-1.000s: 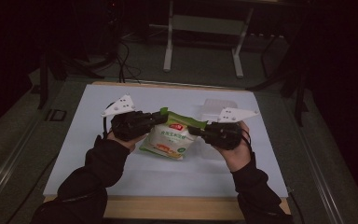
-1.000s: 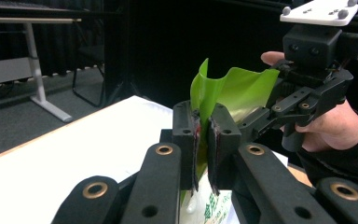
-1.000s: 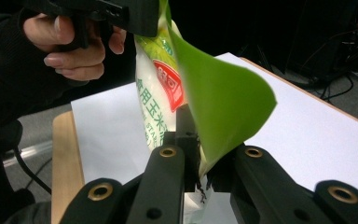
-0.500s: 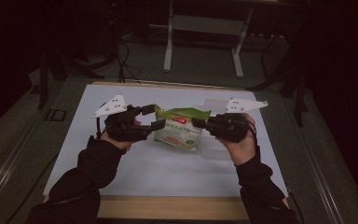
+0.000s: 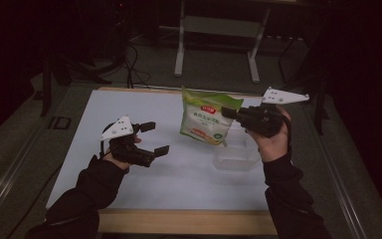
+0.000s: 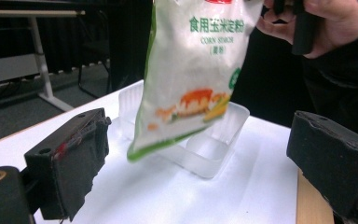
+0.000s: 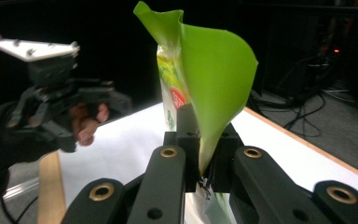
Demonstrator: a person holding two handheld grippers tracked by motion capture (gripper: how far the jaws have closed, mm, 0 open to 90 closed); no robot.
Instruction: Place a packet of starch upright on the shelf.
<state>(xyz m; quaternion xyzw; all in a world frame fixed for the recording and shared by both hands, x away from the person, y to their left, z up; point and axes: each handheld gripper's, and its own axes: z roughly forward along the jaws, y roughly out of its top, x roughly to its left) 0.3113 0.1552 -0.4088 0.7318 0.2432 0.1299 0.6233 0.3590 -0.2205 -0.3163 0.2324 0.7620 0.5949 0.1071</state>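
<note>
Two grippers, one bag. Right gripper, right of centre in the high view, is clamped on the top edge of the bag; the right gripper view shows the green seal pinched between its closed jaws. Bag hangs upright in the air, above and just left of the clear tray, which sits on the white table.

Left gripper, at lower left of the high view, holds nothing. Its jaws have just been opening and now stand wide, with bare table between them. In the left gripper view the bag dangles well ahead of its pads, over the tray.

Against the earlier frames: a second ago both grippers held the bag low at mid-table, one on each side. Half a second ago it was still between them, higher. Now the left has let go, dropped back and down toward the near left; the right has lifted the bag up and right.

Judgement: handover to one gripper is done. Bag looks bound for the tray; lowering it in is likely next.
</note>
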